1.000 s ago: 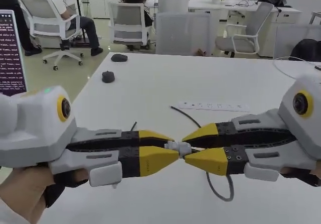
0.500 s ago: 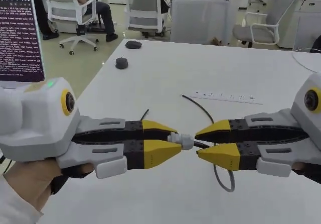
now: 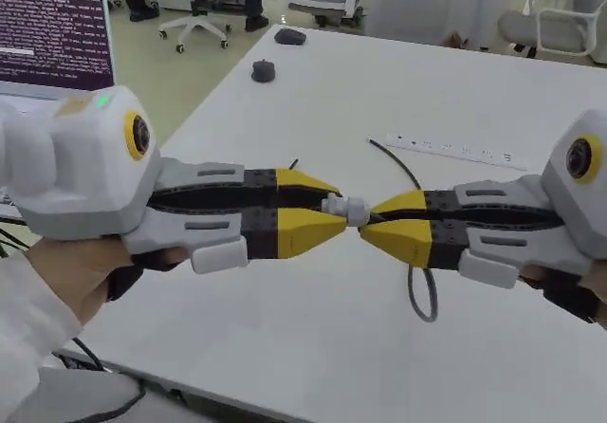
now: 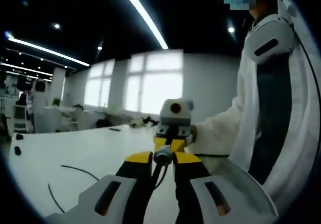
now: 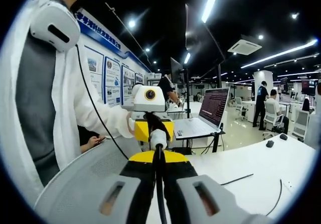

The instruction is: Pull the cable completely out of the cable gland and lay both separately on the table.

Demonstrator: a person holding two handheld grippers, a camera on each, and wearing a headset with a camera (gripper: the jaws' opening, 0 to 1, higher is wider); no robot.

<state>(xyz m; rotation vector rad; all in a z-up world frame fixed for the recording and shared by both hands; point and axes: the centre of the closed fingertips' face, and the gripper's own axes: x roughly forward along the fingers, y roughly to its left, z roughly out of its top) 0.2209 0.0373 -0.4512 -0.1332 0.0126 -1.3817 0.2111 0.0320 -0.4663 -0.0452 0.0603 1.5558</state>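
so that opposite pulls can part them, it seems, left gripper [image 3: 324,211] clamps the gland [image 3: 349,211]; right gripper [image 3: 372,222] pinches the cable [image 3: 423,300] beside it

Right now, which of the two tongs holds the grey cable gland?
The left tongs: the cable gland sits at their tips, while the right tongs clamp the black cable.
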